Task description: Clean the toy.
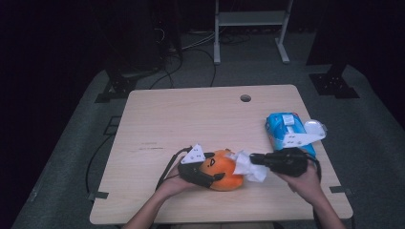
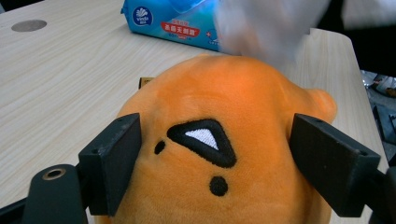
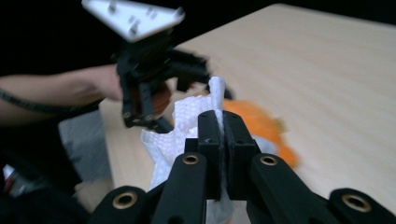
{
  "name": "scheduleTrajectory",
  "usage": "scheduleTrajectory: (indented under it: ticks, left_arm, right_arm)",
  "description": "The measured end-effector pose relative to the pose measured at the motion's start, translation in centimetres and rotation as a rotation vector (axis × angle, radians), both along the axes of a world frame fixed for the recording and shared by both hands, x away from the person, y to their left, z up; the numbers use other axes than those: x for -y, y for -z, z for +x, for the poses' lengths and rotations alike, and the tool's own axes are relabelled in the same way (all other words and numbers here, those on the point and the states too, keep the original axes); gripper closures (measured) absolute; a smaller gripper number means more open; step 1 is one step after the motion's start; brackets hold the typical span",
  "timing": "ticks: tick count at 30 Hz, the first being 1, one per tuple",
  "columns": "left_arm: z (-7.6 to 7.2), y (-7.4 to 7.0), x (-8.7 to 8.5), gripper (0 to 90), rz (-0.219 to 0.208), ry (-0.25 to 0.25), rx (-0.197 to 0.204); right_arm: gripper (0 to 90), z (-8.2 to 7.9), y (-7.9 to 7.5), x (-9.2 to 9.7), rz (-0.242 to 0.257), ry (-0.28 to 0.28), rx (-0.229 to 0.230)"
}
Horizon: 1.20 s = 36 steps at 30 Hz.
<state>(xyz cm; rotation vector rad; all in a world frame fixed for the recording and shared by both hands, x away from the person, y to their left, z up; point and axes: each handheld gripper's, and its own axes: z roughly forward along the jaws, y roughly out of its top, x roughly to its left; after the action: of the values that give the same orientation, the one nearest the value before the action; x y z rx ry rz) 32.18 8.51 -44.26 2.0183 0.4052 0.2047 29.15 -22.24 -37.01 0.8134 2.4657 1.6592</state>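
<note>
Near the bench's front edge, the left tool (image 1: 210,172) clamps the orange plush toy (image 1: 224,172) at its sides, while the right tool (image 1: 255,159), pinched shut on a white tissue (image 1: 247,166), holds it against the toy. This looks like the wiping step; next, drag the tissue across the plush surface.

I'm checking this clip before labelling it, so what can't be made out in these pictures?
- Plush toy: in the high view the left gripper and the tissue cover part of it; in the right gripper view it is blurred.
- Tissue: a blur in the left gripper view.
- Blue pack: its print is too small to read in the high view; the top edge cuts it in the left gripper view.
- Right gripper: its shut jaws hide the pinched tissue fold.
</note>
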Motion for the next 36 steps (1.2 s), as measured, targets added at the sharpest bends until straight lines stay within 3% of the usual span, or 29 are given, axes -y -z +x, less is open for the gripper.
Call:
scheduleTrajectory:
  ticks: [5,8,10,13,18,23,26,28,36]
  left_arm:
    - [-0.2,0.0,0.0,17.2,0.016,0.02,0.018]
    - [-0.3,-0.1,-0.1,17.2,0.042,0.052,0.035]
    - [-0.4,-0.2,-0.1,17.2,0.048,0.06,0.037]
    - [-0.4,-0.2,-0.1,17.2,0.049,0.06,0.033]
    - [-0.6,-0.3,0.1,17.2,0.091,0.094,0.048]
    - [-0.8,-0.2,0.1,17.1,0.114,0.112,0.057]
    - [-0.9,-0.2,0.2,17.2,0.12,0.108,0.06]
    - [-0.8,-0.3,0.2,17.6,0.13,0.1,0.067]
    - [-0.7,-0.3,-0.2,17.6,0.116,0.088,0.054]
  right_arm:
    - [86.3,0.5,1.7,-2.7,-0.06,-0.044,-0.018]
    - [85.2,1.1,2.8,-3.6,-0.117,-0.001,-0.011]
    - [83.3,1.2,3.0,-4.1,-0.15,0.022,0.021]
    - [82.1,1.3,3.1,-4.3,-0.145,0.021,0.029]
    - [71.9,1.5,3.7,-5.5,-0.168,-0.004,0.042]
    - [68.5,1.7,4.0,-6.1,-0.186,-0.031,0.036]
    - [69.4,1.6,4.2,-6.5,-0.222,-0.039,0.056]
    - [77.1,1.4,4.5,-6.3,-0.238,-0.024,0.059]
    - [82.9,0.9,4.7,-5.1,-0.242,0.009,0.053]
